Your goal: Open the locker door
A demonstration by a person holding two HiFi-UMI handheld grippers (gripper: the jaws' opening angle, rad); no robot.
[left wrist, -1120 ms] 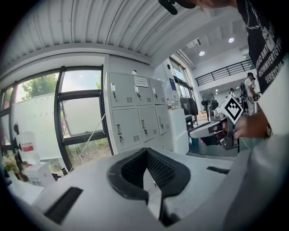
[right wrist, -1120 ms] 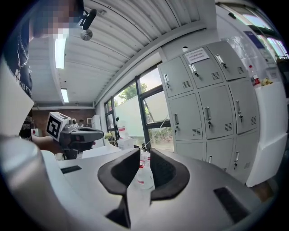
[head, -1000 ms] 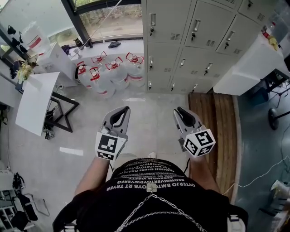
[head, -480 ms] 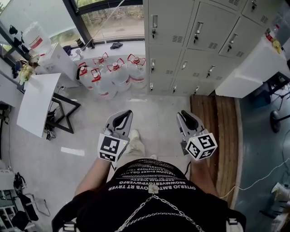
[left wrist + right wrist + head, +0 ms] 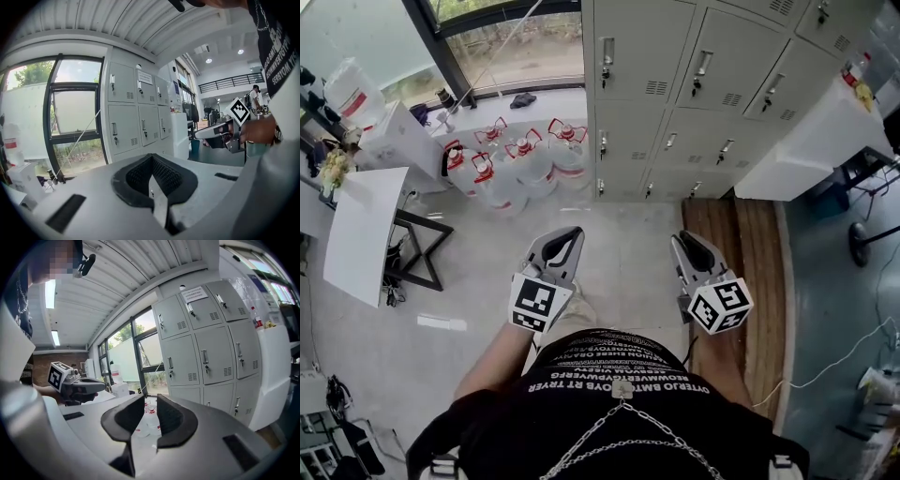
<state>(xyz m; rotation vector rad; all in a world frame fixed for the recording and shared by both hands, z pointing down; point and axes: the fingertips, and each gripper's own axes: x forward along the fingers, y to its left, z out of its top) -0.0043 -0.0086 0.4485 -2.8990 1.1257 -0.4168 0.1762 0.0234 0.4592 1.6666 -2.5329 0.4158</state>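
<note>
A bank of pale grey lockers point(image 5: 675, 66) stands ahead, every door closed, each with a small handle and lock. The same lockers point(image 5: 136, 112) show in the left gripper view, and the lockers point(image 5: 206, 343) fill the right of the right gripper view. My left gripper point(image 5: 567, 234) is held at waist height, well short of them, its dark pads meeting at the tip point(image 5: 151, 158), shut on nothing. My right gripper point(image 5: 687, 240) hangs level beside it with a narrow gap between its pads point(image 5: 150, 399); it is open with nothing in it.
Several water jugs with red caps point(image 5: 520, 159) stand on the floor left of the lockers, below a window. A white table point(image 5: 356, 225) is at the left. A white counter point(image 5: 806, 141) juts out at the right, with a wooden platform point(image 5: 750, 272) on the floor before it.
The person has stepped forward, a foot showing between the grippers, and the lockers have slid left and nearer in the head view. Both grippers keep the same pose in front of the body.
</note>
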